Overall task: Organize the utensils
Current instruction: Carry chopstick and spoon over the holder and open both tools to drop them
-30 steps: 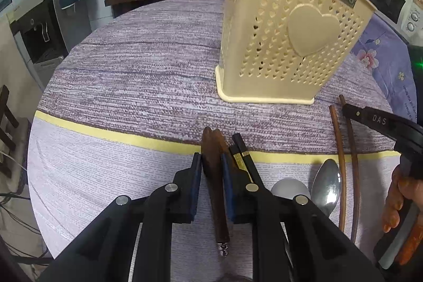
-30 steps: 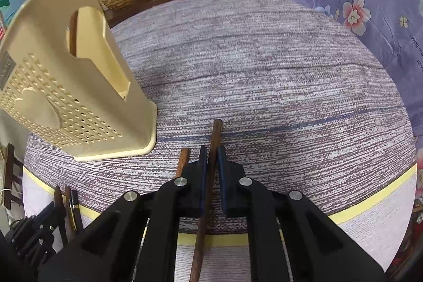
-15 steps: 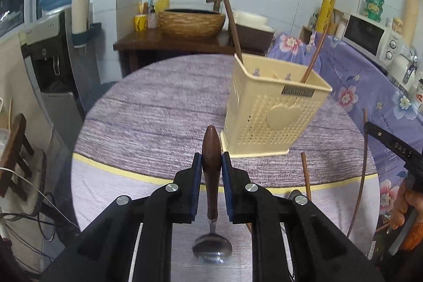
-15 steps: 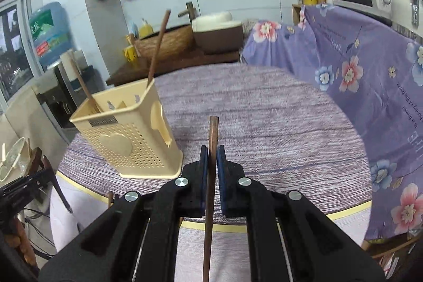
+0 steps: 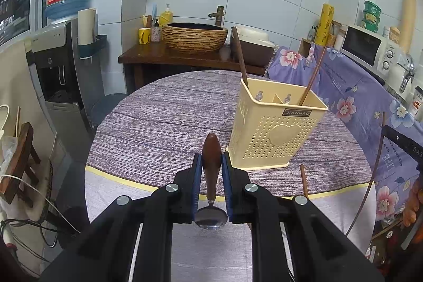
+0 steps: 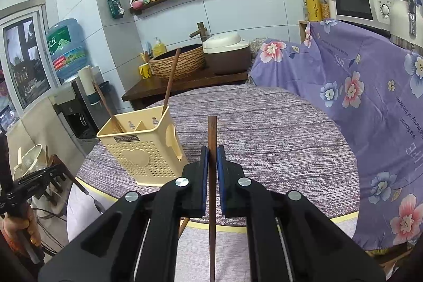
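A cream perforated utensil holder point(image 5: 275, 128) stands on the round table; it also shows in the right wrist view point(image 6: 140, 149). Two brown sticks lean inside it. My left gripper point(image 5: 211, 163) is shut on a wooden-handled spoon point(image 5: 211, 149), held above the table with its steel bowl hanging below. My right gripper point(image 6: 212, 157) is shut on a brown chopstick point(image 6: 212, 128), held high over the table, right of the holder. One more chopstick point(image 5: 304, 181) lies on the table near the front of the holder.
The round table point(image 5: 164, 112) has a purple striped cloth with a yellow band. A purple floral cover point(image 6: 357, 86) lies to the right. A wooden counter with a woven basin point(image 5: 194, 37) stands behind. A water dispenser point(image 5: 58, 65) is at left.
Both grippers rose from the table surface, the left lifting the spoon and the right lifting the chopstick. The holder now appears farther away and lower in both views.
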